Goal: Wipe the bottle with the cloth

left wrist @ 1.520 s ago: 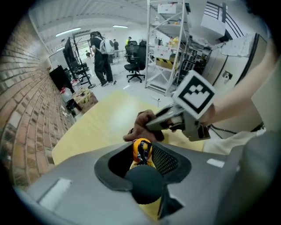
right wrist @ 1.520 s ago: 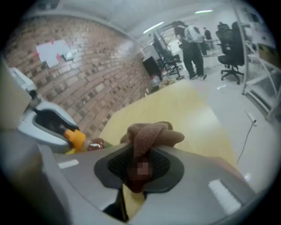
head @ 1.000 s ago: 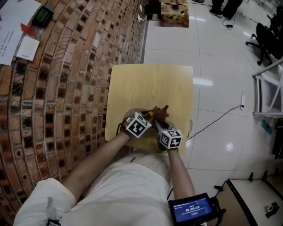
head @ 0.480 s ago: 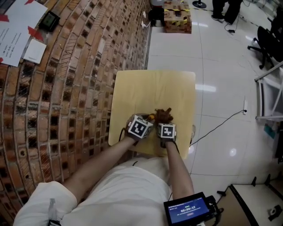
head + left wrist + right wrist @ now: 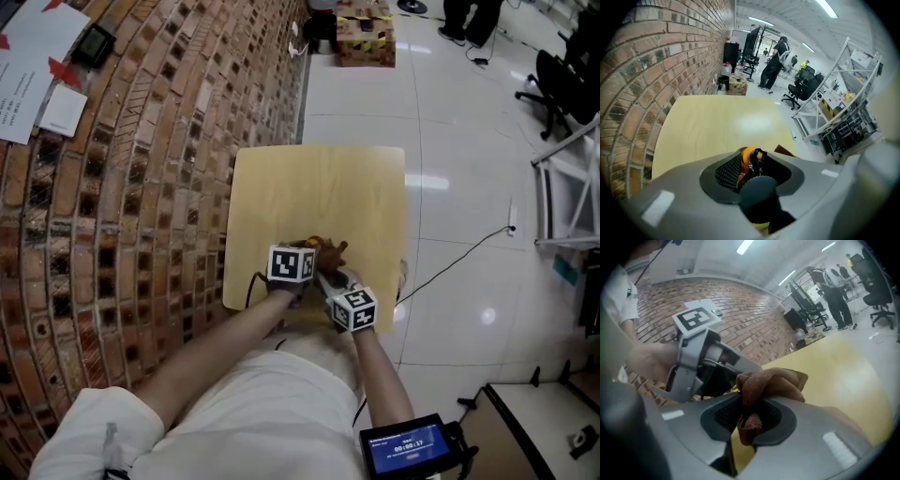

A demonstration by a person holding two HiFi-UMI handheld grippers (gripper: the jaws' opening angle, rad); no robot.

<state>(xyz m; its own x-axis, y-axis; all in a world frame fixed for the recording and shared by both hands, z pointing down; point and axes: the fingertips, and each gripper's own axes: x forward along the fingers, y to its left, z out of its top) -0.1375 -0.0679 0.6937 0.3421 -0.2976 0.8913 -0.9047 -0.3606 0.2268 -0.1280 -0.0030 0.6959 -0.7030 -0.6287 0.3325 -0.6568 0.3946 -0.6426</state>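
Over the near edge of the pale yellow wooden surface, the left tool pinches a small yellow-orange bottle with dark parts. Just beside it, above the same edge, the right tool is clamped on a rumpled brown cloth. The bottle looks light, stiff and probably slick, best gripped across its body. The cloth is soft and needs holding by a bunched fold.
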